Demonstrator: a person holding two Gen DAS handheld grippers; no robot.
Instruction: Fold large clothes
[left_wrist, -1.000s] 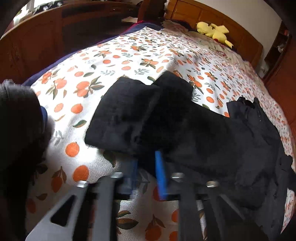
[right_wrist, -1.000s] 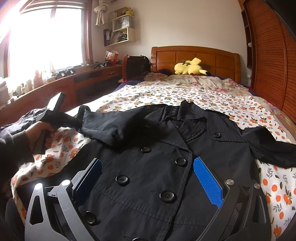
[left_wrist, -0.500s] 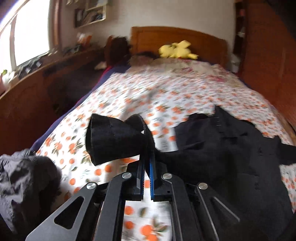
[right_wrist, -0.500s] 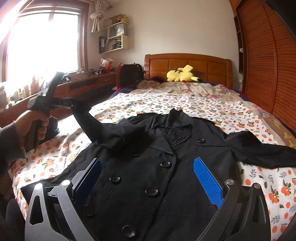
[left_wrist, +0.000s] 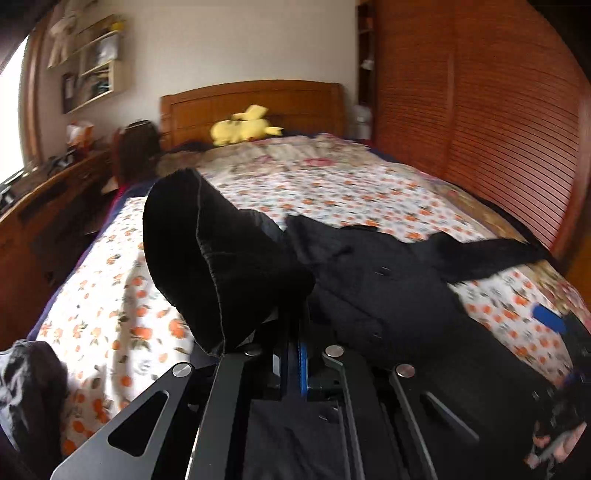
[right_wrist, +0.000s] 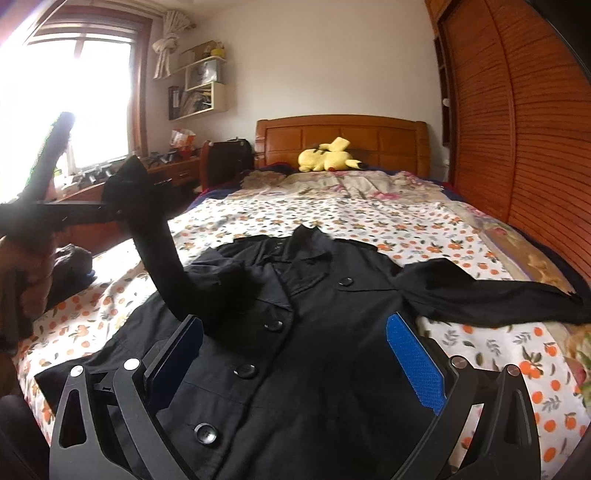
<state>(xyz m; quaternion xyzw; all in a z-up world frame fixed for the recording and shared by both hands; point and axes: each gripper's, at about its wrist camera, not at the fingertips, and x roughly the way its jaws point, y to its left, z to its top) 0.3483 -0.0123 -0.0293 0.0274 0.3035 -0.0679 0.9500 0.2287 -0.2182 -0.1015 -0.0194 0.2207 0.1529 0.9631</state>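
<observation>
One sleeve (right_wrist: 159, 258) higher, left tool (left_wrist: 293, 354)

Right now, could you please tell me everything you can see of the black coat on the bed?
The black coat is a double-breasted piece in matte woven cloth, with a notched collar and large dark buttons. It lies front up on the orange-print bedspread, collar toward the headboard. One sleeve lies flat, stretched out sideways. The other sleeve is raised off the bed, its cuff pinched in the shut left gripper. The open right gripper hovers over the coat's front.
</observation>
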